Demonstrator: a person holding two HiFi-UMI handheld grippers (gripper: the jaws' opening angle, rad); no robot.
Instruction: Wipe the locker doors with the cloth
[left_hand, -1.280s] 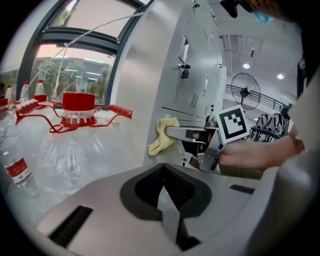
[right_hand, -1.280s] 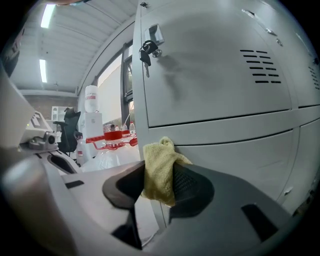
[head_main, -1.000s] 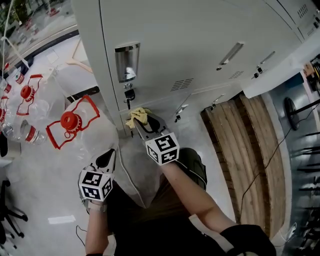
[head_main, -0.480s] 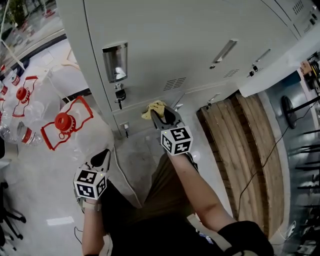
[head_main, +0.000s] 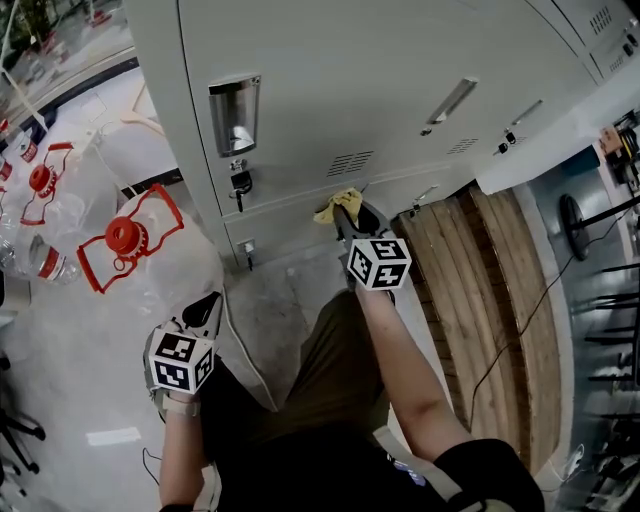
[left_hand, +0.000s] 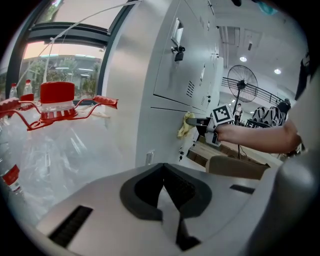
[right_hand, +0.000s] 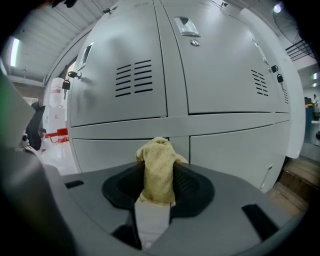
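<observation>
cloth (head_main: 340, 203) sits close to grey locker doors (head_main: 400, 60) — wooden platform (head_main: 500, 290) beside.

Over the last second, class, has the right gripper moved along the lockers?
Yes. The right gripper, shut on the cloth, has slid rightward in the head view, from beside the padlock to below the vent slots.

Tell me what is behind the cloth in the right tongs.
Grey locker doors: the cloth, clamped in the right tongs, hides part of a lower door; whether it touches cannot be told.
</observation>
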